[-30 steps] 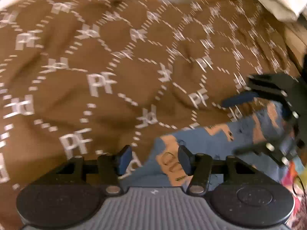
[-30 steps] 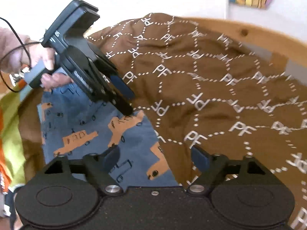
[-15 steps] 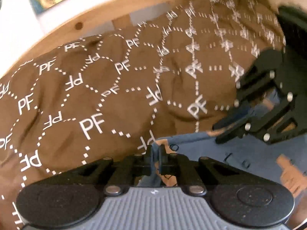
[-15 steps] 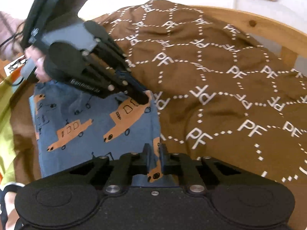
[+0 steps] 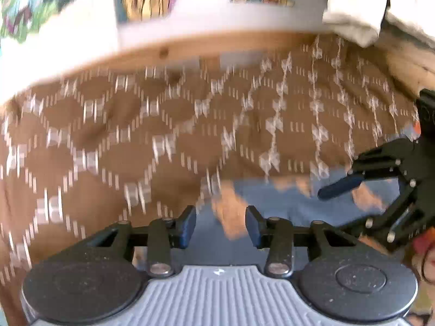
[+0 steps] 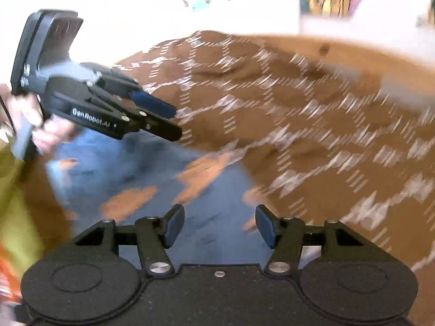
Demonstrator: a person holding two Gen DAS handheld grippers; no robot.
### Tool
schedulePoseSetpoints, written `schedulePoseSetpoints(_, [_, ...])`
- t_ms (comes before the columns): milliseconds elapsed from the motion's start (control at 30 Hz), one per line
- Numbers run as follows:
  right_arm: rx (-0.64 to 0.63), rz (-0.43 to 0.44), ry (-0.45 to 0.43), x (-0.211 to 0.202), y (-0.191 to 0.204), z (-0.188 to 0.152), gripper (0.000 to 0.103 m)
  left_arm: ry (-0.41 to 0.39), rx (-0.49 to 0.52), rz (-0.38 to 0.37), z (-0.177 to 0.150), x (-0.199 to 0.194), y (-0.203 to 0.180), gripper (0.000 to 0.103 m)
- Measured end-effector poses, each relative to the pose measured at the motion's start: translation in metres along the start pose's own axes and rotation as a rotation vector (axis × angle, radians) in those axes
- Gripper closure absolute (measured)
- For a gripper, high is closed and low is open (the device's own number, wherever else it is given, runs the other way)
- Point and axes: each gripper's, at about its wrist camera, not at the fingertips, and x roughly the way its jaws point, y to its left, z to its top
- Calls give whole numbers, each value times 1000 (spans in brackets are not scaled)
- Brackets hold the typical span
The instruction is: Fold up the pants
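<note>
The pants [image 6: 152,179] lie flat on the brown patterned blanket [image 6: 312,125], filling the lower left and middle of the right wrist view; in the left wrist view they [image 5: 285,201] show as a blue patch at lower right, just past the claw. They are small, blue, printed with orange vehicles, and look like thin knit cloth: light, limp and soft. I would expect them to sag and bunch wherever they are lifted, and to drag a little on the blanket rather than slide freely. Nothing about them looks fragile.

Both claws are letting go. The left gripper [image 5: 220,225] has its jaws opening, with cloth visible behind the gap but nothing pinched between the pads. The right gripper [image 6: 217,225] is also opening above the blue fabric, and its pads press on nothing. Both pictures are smeared with motion, so fine creases cannot be made out.

In the right wrist view the left gripper shows at upper left, held by a hand [image 6: 40,133], its tips over the far edge of the pants near the blanket.

For the next fold I would take the cloth at an edge, one claw at each corner, so the limp fabric stays stretched between them. A pinch in the middle would likely gather both layers into a lump.
</note>
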Motion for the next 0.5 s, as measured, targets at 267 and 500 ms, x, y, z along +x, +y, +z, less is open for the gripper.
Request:
schedulePoseSetpoints(267, [152, -242, 81, -45, -36, -51, 43, 135, -172, 152, -44, 2, 44, 81])
schedulePoseSetpoints(500, [285, -323, 6, -110, -20, -80, 33, 82, -158, 197, -43, -36, 35, 47])
